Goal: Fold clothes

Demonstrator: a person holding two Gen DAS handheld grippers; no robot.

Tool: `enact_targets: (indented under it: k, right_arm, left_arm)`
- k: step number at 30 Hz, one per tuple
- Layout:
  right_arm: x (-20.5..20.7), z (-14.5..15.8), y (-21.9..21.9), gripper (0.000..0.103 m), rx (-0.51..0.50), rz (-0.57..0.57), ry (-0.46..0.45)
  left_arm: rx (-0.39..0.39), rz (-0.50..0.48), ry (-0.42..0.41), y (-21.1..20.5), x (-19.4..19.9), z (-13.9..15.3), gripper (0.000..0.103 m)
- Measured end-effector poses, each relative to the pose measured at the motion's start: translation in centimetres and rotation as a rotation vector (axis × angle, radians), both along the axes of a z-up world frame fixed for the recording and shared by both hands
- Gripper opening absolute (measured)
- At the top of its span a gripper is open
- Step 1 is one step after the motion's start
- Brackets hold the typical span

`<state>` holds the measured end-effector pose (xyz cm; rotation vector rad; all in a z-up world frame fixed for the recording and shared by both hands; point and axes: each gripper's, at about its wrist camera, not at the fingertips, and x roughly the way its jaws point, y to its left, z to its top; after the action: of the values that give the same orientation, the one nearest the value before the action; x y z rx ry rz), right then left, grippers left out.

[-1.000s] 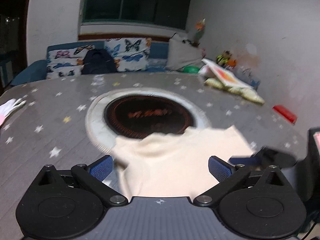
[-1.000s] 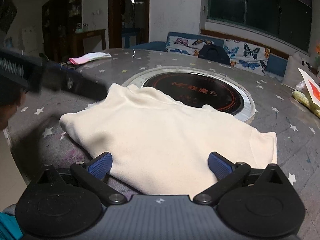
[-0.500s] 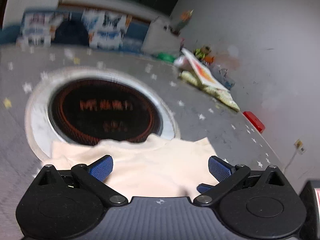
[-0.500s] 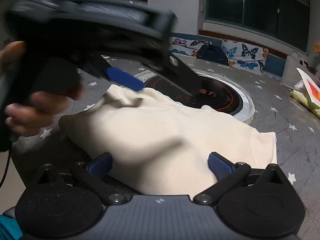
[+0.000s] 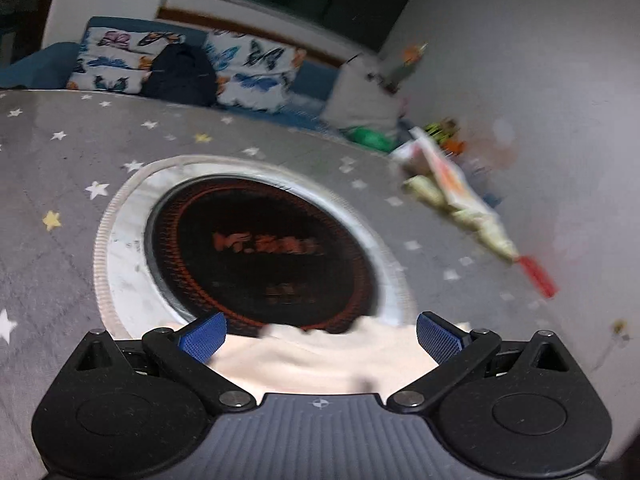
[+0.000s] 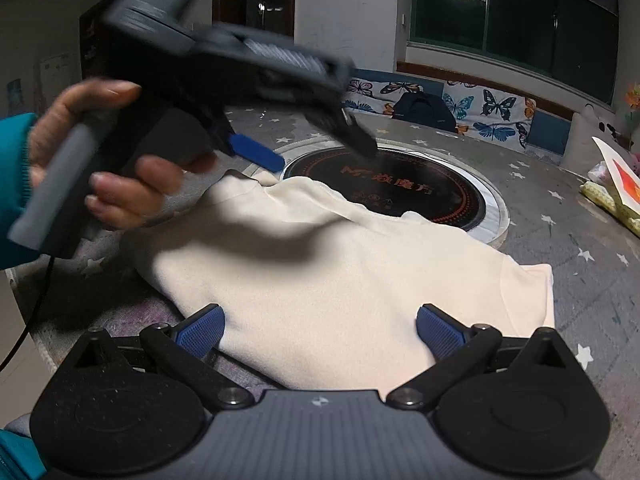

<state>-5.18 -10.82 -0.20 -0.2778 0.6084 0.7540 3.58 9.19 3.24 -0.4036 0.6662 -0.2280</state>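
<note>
A cream garment [image 6: 344, 272] lies folded on the grey star-print tablecloth [image 6: 592, 240], its far edge over the rim of the round cooktop [image 6: 404, 192]. My right gripper [image 6: 320, 330] is open and empty, low over the garment's near edge. My left gripper [image 5: 320, 332] is open and empty above the garment's far edge [image 5: 320, 356]. In the right wrist view the left gripper [image 6: 316, 144] hovers over the garment's far left corner, held by a hand.
A black cooktop [image 5: 264, 256] with a white ring sits in the table's middle. A paper packet [image 5: 448, 176] and a red object [image 5: 536, 276] lie at the right edge. A butterfly-print sofa [image 5: 188, 60] with a dark bag stands behind.
The left gripper has swung forward over the garment toward its far edge by the cooktop. The right gripper has stayed still. The garment has not moved.
</note>
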Motion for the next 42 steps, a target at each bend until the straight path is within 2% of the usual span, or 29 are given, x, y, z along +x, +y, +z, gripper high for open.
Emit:
enact_targets:
  k: [3, 6, 9, 12, 15, 18, 22, 23, 24, 30, 32, 35, 38, 42]
  right_arm:
    - [0.0, 0.0, 0.0, 0.103, 0.0, 0.001, -0.003]
    - [-0.2, -0.1, 0.1, 0.103, -0.001, -0.004, -0.007]
    - [-0.3, -0.1, 0.1, 0.103, -0.003, -0.003, -0.008]
    - [-0.3, -0.1, 0.0, 0.103, -0.003, 0.0, -0.009]
    - [-0.4, -0.1, -0.1, 0.103, -0.003, 0.004, -0.012]
    - [-0.4, -0.1, -0.2, 0.103, -0.001, 0.009, -0.014]
    - [-0.4, -0.2, -0.3, 0.103, 0.002, 0.013, -0.021]
    - [-0.4, -0.2, -0.3, 0.103, 0.005, 0.014, -0.023]
    - [-0.4, -0.2, -0.4, 0.103, 0.008, 0.015, -0.026]
    - [-0.5, 0.4, -1.0, 0.103, 0.017, 0.007, -0.036]
    - [-0.5, 1.1, -1.8, 0.103, 0.042, -0.02, -0.031]
    - [-0.5, 1.7, -3.2, 0.103, 0.102, -0.034, -0.01]
    - [-0.3, 1.3, -4.0, 0.103, 0.127, -0.041, 0.028]
    - [0.3, 0.4, -5.5, 0.103, 0.115, -0.067, 0.062]
  left_arm:
    - [-0.057, -0.06, -0.039, -0.6, -2.3, 0.3, 0.103]
    - [-0.064, -0.079, -0.036, -1.4, -3.5, -0.4, 0.103]
    - [-0.024, -0.044, 0.004, -1.5, -3.3, -1.8, 0.103]
    - [-0.023, -0.027, -0.005, -0.2, -3.5, -2.5, 0.103]
    - [-0.047, 0.007, 0.001, 1.2, -3.6, -2.1, 0.103]
    - [-0.032, 0.055, 0.014, 2.1, -4.4, -1.5, 0.103]
    - [-0.126, 0.02, -0.003, 2.3, -6.0, -1.4, 0.103]
    - [-0.128, 0.01, 0.001, 2.1, -6.3, -1.7, 0.103]
    - [-0.106, 0.012, 0.001, 1.8, -6.6, -2.0, 0.103]
    - [0.137, -0.014, -0.056, -0.6, -8.0, -2.4, 0.103]
    - [0.163, -0.011, -0.07, -1.2, -8.4, -1.8, 0.103]
    - [0.093, -0.024, -0.113, -1.3, -8.5, -1.2, 0.103]
    - [0.002, -0.044, -0.047, -1.1, -7.3, -2.4, 0.103]
    - [0.011, -0.046, -0.057, -0.9, -7.4, -3.2, 0.103]
